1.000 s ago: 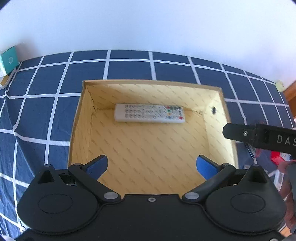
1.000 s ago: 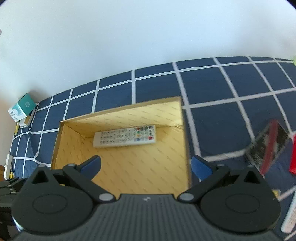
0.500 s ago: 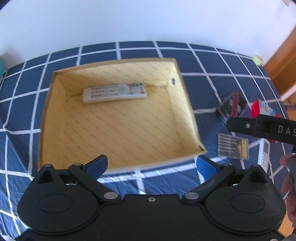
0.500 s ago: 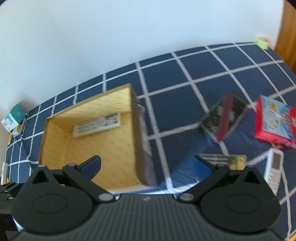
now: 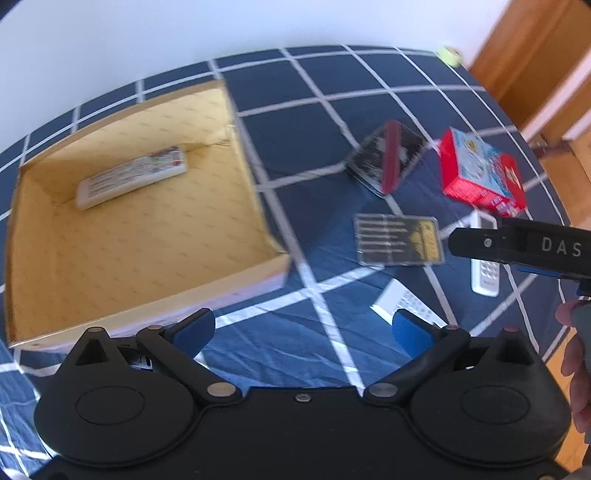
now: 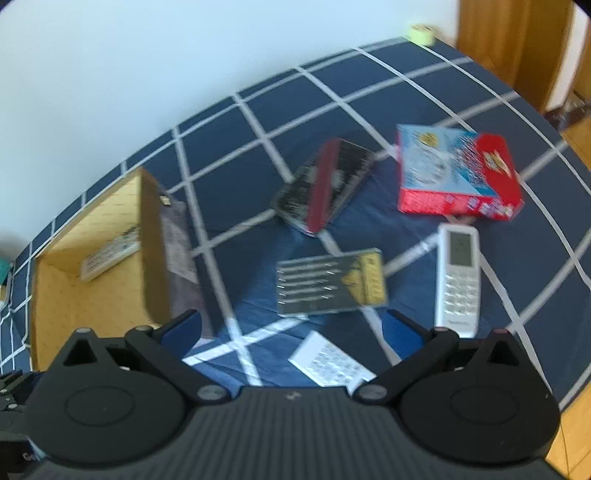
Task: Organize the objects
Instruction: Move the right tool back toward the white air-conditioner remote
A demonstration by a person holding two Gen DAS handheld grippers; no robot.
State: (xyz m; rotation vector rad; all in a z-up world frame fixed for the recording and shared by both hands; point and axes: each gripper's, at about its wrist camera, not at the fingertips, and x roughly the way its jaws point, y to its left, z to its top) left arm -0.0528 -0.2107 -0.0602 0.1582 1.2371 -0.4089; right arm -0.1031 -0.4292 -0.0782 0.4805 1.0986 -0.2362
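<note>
A yellow cardboard box [image 5: 155, 266] [image 6: 48, 306] lies on the blue checked cloth with a white remote [image 5: 131, 177] [image 6: 110, 253] inside at its far wall. To its right lie a black-and-red booklet [image 6: 325, 184] [image 5: 388, 158], a red-and-blue carton [image 6: 454, 173] [image 5: 480, 173], a black-and-yellow tool pack [image 6: 330, 282] [image 5: 399, 240], a white air-conditioner remote [image 6: 458, 277] [image 5: 485, 273] and a white keypad device [image 6: 330, 363] [image 5: 402, 302]. My left gripper [image 5: 303, 328] is open and empty above the cloth. My right gripper [image 6: 291, 328] is open and empty, just above the keypad device.
A roll of green tape [image 6: 423, 33] [image 5: 450, 55] sits at the far right corner of the cloth. A wooden door [image 6: 513, 48] and floor lie beyond the right edge. The right gripper's body [image 5: 524, 247] crosses the left wrist view at right.
Both grippers have swung right, away from the box and over the loose objects. The box has slid to the left of both views. Both stay open.
</note>
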